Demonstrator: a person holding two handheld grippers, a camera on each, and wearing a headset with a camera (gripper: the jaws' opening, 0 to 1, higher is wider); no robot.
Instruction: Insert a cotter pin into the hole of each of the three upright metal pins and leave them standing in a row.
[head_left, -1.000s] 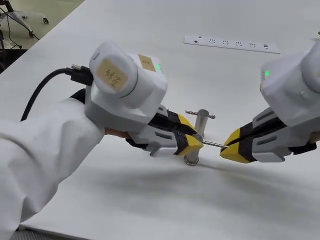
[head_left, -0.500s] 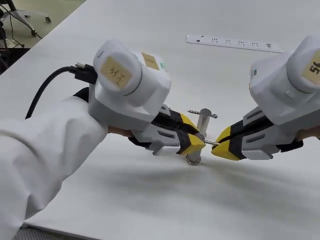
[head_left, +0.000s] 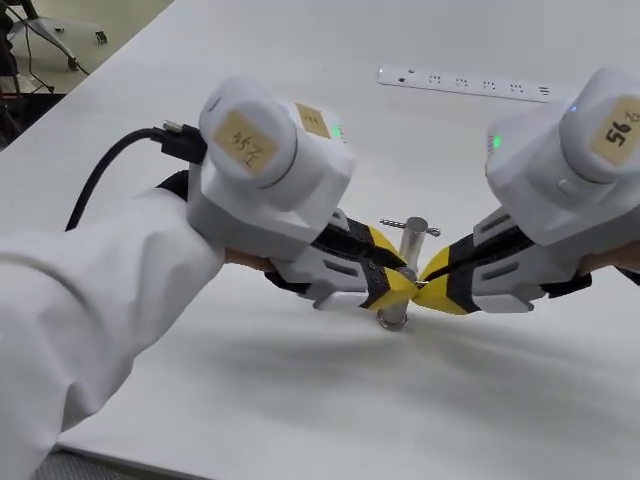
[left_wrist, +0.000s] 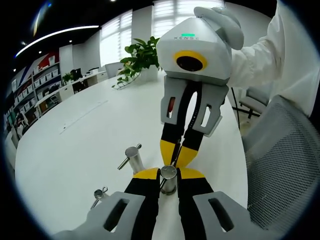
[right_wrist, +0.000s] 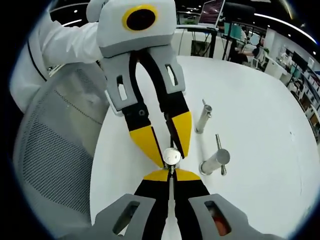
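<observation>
Left tool (head_left: 398, 288), right tool (head_left: 433, 280), tips meeting at upright pin (head_left: 393, 320), second pin (head_left: 412, 243) behind

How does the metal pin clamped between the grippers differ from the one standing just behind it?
The clamped pin is gripped by the left gripper; the rear pin stands free. The rear pin has a fitted cotter pin through its top, both ends showing; the clamped pin's loose cotter pin is held by the right gripper, its tip at the pin. Both are upright silver cylinders on the white table.

Head view overhead; facing gripper views close on shared metal pin (left_wrist: 168, 178)
</observation>
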